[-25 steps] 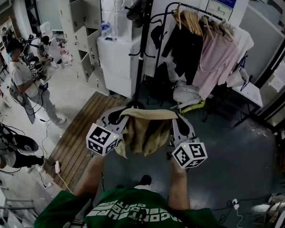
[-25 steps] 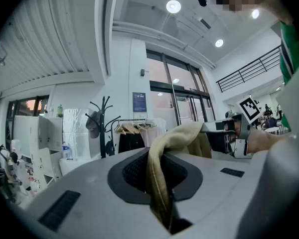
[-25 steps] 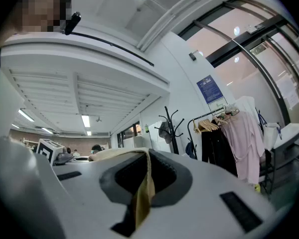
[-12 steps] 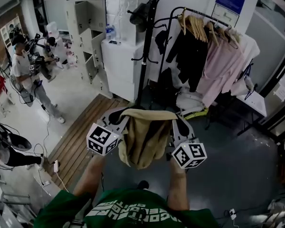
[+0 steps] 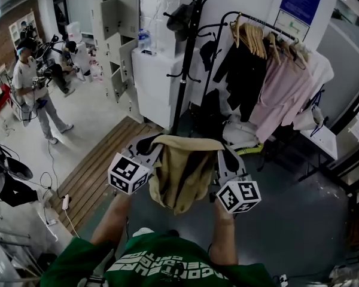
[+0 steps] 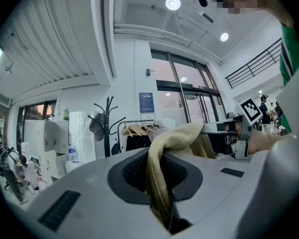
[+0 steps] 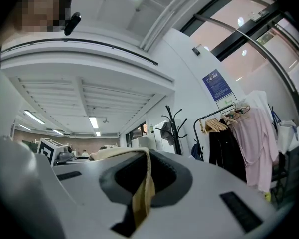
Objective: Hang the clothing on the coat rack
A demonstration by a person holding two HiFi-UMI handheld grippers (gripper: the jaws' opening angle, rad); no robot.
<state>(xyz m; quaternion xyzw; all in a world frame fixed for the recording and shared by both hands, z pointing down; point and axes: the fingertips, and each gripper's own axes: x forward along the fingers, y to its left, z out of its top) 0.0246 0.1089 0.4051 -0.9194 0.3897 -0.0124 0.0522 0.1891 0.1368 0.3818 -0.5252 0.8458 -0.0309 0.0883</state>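
**Tan garment held up, short of the coat rack**

Pressed nearly together in the left gripper (image 6: pixel 157 178) view, pinching a twisted fold of the tan garment (image 5: pixel 182 172). Closed likewise in the right gripper (image 7: pixel 139 185) view, on a thin flat edge of it.

Shown only from the head: slung between both grippers, sagging in a loose pouch, well apart from the black coat rack (image 5: pixel 185 52) and below its hooks.

Shown only from the grippers: ceiling lights (image 6: pixel 173 3) (and, from the left one, the opposite marker cube (image 6: pixel 250 108)).

Right of the coat rack, a clothes rail (image 5: pixel 269 31) with hung garments. Left of it, white lockers (image 5: pixel 116 28). Farther left, a standing person (image 5: pixel 30 82).

Against a second ago: sagging lower, gripped the same at both ends.
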